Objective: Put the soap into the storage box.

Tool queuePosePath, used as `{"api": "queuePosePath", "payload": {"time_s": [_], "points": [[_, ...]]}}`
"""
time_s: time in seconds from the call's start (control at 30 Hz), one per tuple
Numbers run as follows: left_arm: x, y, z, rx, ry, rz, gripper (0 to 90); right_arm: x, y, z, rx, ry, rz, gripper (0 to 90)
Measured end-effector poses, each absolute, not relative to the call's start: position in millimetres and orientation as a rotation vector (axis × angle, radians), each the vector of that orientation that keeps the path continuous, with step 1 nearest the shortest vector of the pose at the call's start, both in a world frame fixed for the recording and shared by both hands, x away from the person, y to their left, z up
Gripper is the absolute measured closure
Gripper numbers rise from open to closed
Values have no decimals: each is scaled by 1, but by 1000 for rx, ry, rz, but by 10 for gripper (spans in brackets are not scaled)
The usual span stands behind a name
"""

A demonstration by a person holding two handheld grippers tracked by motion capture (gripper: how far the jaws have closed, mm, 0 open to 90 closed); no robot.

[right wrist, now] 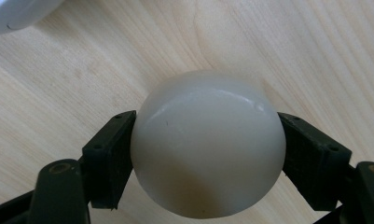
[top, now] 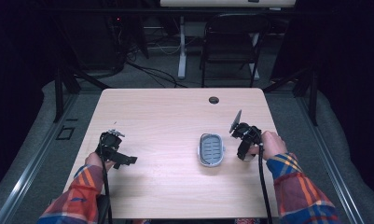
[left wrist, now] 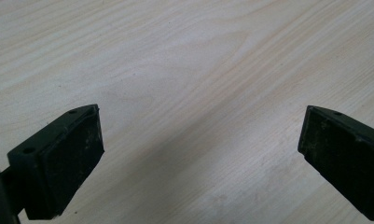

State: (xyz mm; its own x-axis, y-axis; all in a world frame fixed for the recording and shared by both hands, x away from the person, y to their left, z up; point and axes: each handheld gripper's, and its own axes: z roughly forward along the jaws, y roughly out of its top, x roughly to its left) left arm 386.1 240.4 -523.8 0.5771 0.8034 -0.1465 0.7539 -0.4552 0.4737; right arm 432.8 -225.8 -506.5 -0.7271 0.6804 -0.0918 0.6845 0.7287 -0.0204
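The right gripper (right wrist: 208, 158) clamps a white ball (right wrist: 208, 144) between its jaws above the wooden table (top: 166, 116), a grey dish (top: 211, 150) just to its left, while the left gripper (left wrist: 201, 154), well apart, stands open over bare wood.

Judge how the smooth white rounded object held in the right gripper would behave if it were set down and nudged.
The white rounded object looks curved all round, so it would probably roll or rock. Its glossy surface suggests it may slip, since the right gripper fingers touch only its sides. It keeps its shape under the squeeze, so it seems stiff.
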Motion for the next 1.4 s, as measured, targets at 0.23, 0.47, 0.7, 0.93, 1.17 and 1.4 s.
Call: {"api": "queuePosePath", "payload": {"time_s": [0.23,0.47,0.7,0.93,1.17,1.4], "points": [[386,240,-524,2317,1243,132,0,434,-220,-501,1131,2838,-55,242],[386,240,-524,2316,1242,132,0,436,-215,-493,1101,2846,-76,242],[386,240,-524,2318,1242,130,0,438,-211,-485,1088,2850,-79,242],[386,240,-524,2318,1241,130,0,440,-204,-476,1057,2854,-93,242],[387,240,-524,2323,1236,129,0,442,-197,-468,1034,2855,-92,242],[387,241,-525,2323,1238,125,0,444,-188,-463,1009,2861,-95,242]]}}
